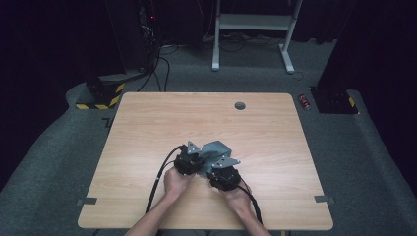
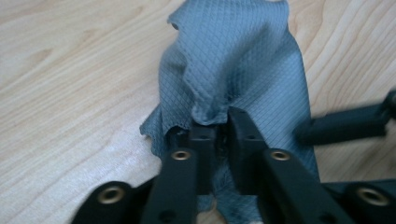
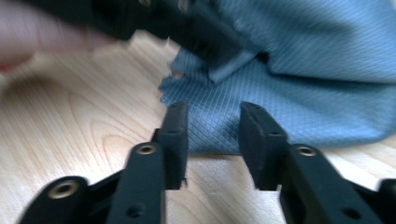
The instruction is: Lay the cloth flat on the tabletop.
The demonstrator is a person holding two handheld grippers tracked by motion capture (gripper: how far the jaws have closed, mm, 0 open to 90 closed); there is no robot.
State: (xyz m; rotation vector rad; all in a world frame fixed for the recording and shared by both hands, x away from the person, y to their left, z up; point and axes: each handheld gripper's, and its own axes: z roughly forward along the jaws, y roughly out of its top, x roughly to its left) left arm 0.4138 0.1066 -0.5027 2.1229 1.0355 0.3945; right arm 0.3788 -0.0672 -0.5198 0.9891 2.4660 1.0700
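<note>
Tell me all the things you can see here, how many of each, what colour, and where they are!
cloth: one, grey-blue with a fine diamond weave, bunched on the table near the person's edge
table: one, light wood, in the middle of the room
round hole cover: one, grey, near the table's far edge
can: one, red, on the floor past the table's far right corner
white frame: one, on the floor beyond the table
striped block: one, black and yellow, on the floor past the far left corner
carpet: grey, around the table
left gripper: one, black, jaws pinched on a fold of the cloth
right gripper: one, black, jaws apart over the cloth's edge
</note>
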